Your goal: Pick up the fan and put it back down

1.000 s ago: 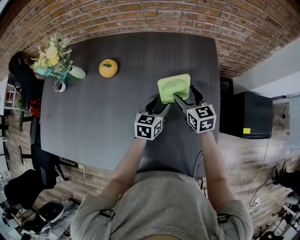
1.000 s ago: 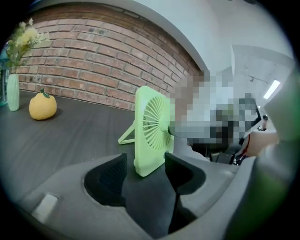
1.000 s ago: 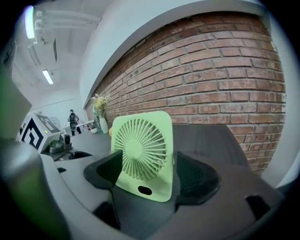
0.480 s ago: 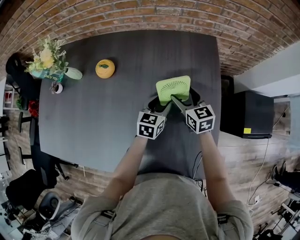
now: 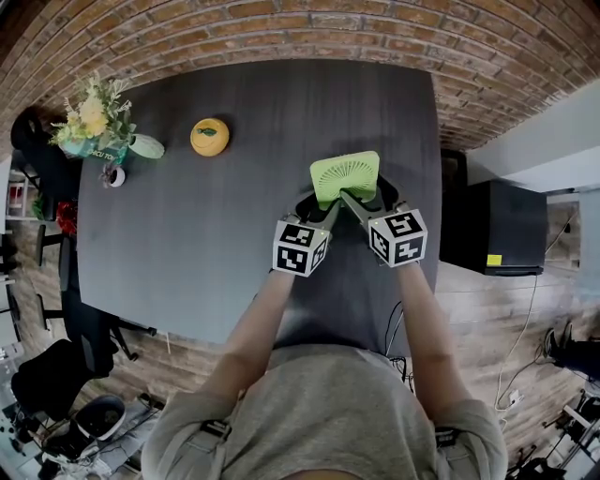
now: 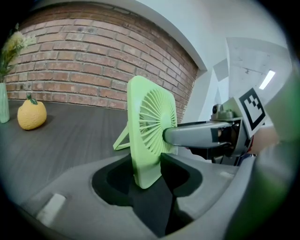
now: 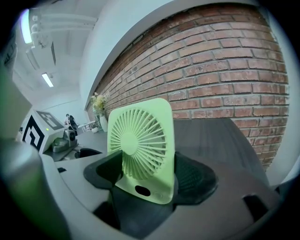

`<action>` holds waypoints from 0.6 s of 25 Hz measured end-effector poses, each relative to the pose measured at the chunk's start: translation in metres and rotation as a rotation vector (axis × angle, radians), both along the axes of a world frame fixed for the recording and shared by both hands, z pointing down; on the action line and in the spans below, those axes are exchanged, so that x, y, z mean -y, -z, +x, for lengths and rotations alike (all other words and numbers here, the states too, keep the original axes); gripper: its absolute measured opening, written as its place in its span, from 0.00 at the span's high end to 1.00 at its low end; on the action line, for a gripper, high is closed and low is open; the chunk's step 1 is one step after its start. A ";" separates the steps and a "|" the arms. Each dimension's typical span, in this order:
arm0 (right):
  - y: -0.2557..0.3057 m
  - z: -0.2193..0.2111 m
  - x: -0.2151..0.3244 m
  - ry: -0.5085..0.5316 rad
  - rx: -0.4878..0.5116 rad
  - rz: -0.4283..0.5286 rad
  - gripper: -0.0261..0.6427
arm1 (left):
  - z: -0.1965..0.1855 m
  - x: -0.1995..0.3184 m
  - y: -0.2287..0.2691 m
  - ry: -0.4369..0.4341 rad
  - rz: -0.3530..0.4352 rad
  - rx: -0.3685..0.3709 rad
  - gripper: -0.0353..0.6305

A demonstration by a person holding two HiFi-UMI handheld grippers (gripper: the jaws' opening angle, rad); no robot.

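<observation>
1. The left gripper (image 6: 146,164) has its two black-padded jaws around the lower near corner of the pale green, square, flat plastic fan (image 6: 150,126). They have just been closing, and the pads now meet the panel's front and back faces, so I read this as a grip across its thickness.
2. The right gripper (image 7: 143,183) stands about as wide as the panel, with one dark pad against each side edge low down near the base; it has hold of the fan across its width.
3. In the head view the fan lies at 1 o'clock from the left marker cube (image 5: 300,247) and at 11 o'clock from the right marker cube (image 5: 397,235). Neither hand is nearer, since both sets of tips meet at the panel's bottom edge. The panel stands on edge, leaning back a little on its thin green kickstand (image 6: 121,139); its width runs 9 to 3 and its grille faces the person. The coming lift likely wants both hands rising together.
4. The fan is on the dark grey table (image 5: 206,234), toward the 3 o'clock side; the kickstand's foot appears to rest on the surface, so I judge the lift not yet begun.
5. The left forearm (image 5: 248,328) and right forearm (image 5: 422,319) reach in from 6 o'clock as a narrow V; both grippers tip moderately downward.
6. A yellow-orange fruit-shaped ornament (image 5: 209,137) sits at 10 o'clock from the fan, well apart. A vase of pale flowers (image 5: 94,117) stands farther toward 9, and a red brick wall (image 5: 281,28) runs along 12.
</observation>
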State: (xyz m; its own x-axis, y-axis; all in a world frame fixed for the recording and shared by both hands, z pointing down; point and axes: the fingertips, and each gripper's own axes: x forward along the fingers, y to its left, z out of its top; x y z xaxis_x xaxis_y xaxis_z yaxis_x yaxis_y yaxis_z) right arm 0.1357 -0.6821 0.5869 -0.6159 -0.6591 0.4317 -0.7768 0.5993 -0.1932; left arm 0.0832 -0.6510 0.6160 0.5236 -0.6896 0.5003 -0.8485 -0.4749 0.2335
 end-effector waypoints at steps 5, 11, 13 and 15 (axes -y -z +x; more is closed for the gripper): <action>0.006 0.001 -0.009 -0.014 0.002 -0.006 0.44 | 0.000 -0.009 0.007 -0.013 0.003 0.007 0.67; 0.025 0.002 -0.025 -0.024 0.009 0.023 0.44 | 0.001 -0.024 0.026 -0.027 0.035 0.021 0.67; 0.031 0.003 -0.032 -0.026 0.009 0.030 0.44 | 0.002 -0.030 0.032 -0.030 0.044 0.022 0.68; 0.037 0.004 -0.039 -0.027 0.007 0.036 0.44 | 0.002 -0.037 0.038 -0.034 0.048 0.021 0.68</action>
